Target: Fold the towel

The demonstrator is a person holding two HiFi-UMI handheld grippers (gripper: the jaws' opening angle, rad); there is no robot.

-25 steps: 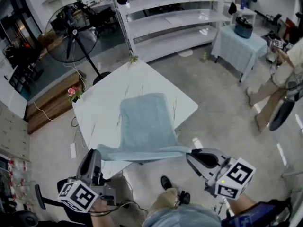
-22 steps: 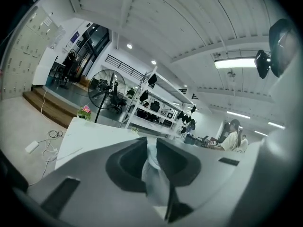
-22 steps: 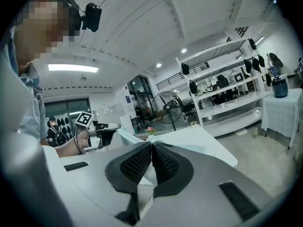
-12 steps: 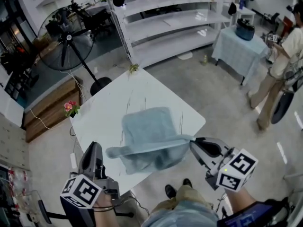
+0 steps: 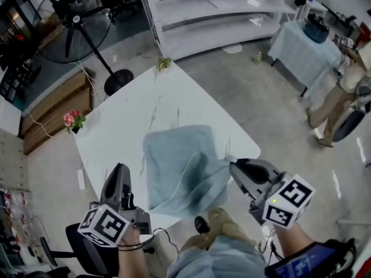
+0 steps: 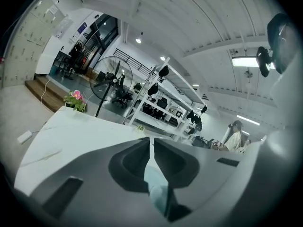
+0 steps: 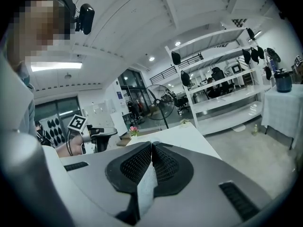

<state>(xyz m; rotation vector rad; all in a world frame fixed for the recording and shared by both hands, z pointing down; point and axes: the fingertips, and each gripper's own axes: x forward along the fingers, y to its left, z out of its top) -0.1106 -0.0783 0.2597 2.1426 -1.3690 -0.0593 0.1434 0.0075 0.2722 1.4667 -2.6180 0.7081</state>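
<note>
A light blue towel (image 5: 179, 167) lies on the white table (image 5: 116, 126), its near part doubled over with a dark crease down the middle. My right gripper (image 5: 233, 165) is shut on the towel's right corner; a pale strip of cloth (image 7: 146, 188) runs between its pads. My left gripper (image 5: 122, 168) hovers over the table's near left part. Its jaws have just been closing, and a bit of blue cloth (image 6: 158, 188) sits in the slit between them. In the head view the towel's left edge seems slightly apart from that gripper.
A standing fan (image 5: 72, 22) and white shelving (image 5: 220, 10) stand beyond the table. A flower pot (image 5: 71, 120) sits off the left edge and a small plant (image 5: 163, 64) at the far corner. A cloth-covered side table (image 5: 307, 45) and a person (image 5: 342, 91) are at the right.
Both grippers have moved forward over the table with the towel's near edge. The part that hung off the front now lies folded over the towel on the tabletop.
</note>
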